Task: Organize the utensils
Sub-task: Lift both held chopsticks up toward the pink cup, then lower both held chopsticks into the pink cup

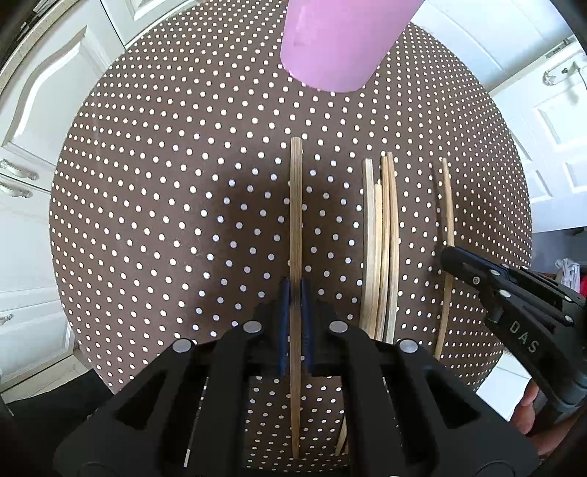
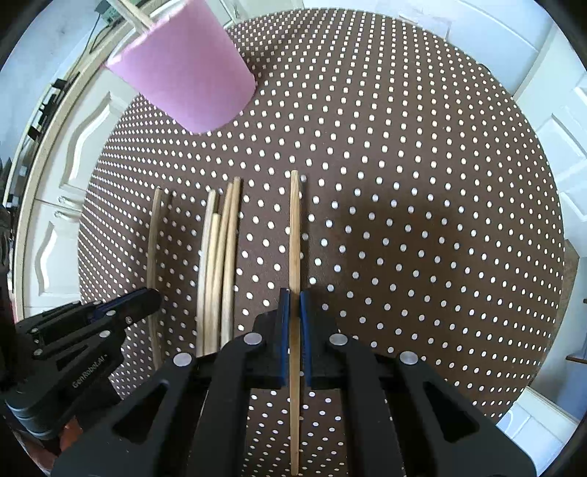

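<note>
Several bamboo chopsticks lie side by side on a brown polka-dot tablecloth (image 1: 146,205). My left gripper (image 1: 295,286) is shut on one chopstick (image 1: 295,205), the leftmost one. My right gripper (image 2: 294,295) is shut on another chopstick (image 2: 294,235), the rightmost one. A bundle of several chopsticks (image 1: 381,242) lies between them, also in the right wrist view (image 2: 218,257). A pink cup (image 1: 337,40) stands at the table's far side; in the right wrist view the cup (image 2: 190,69) holds a chopstick (image 2: 137,14). Each gripper shows in the other's view: the right one (image 1: 449,257), the left one (image 2: 154,295).
White cabinet doors (image 1: 47,91) with metal handles surround the round table on the left. More white doors (image 1: 550,121) stand to the right. The table edge (image 1: 513,330) curves close on the right. The cloth (image 2: 422,220) stretches bare to the right of the chopsticks.
</note>
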`<state>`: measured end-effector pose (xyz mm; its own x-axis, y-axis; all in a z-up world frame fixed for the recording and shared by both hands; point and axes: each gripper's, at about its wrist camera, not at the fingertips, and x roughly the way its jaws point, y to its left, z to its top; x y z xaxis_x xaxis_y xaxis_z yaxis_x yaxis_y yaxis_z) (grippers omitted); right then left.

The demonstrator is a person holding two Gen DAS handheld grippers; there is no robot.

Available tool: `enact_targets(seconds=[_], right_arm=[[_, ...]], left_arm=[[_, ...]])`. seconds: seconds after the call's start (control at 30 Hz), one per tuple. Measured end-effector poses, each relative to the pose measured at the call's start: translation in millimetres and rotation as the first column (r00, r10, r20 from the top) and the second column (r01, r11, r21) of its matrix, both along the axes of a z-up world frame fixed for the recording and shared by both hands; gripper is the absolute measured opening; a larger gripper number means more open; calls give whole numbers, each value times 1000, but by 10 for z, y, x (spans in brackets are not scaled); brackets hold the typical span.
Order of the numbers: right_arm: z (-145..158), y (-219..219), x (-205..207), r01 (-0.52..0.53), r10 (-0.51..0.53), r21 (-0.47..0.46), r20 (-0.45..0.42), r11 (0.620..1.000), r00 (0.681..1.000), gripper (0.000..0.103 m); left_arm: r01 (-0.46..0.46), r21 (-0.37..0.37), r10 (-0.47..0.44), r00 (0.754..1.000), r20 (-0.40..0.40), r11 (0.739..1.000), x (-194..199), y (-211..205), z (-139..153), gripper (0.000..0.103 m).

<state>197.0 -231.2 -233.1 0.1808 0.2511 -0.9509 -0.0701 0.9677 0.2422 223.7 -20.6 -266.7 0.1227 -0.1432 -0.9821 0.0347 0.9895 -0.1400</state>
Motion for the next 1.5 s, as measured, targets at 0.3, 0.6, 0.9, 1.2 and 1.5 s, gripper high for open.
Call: enact_targets(seconds=[0.3,0.6,0.9,1.2,1.5], right_arm=[[339,-103,32,26,-29,40,81,999,996,5],[669,-167,132,45,-54,59,174,997,983,5],[909,-181,207,56,-73,74,253,996,965,5],[1174,-234,266,59,-85,89,321,994,943,5],[1446,-278,331,55,-96,116,382,992,919,5]], left_arm=[[-17,12,16,998,60,1000,48,328,379,7],[-59,-34,63,989,137,998,203,663,784,7],[-64,-46,73,969,236,997,81,236,1341,7],[-77,-68,95,940,328,995,132,201,1607,7],[-86,-81,111,913,391,993,178,215,1856,7]])
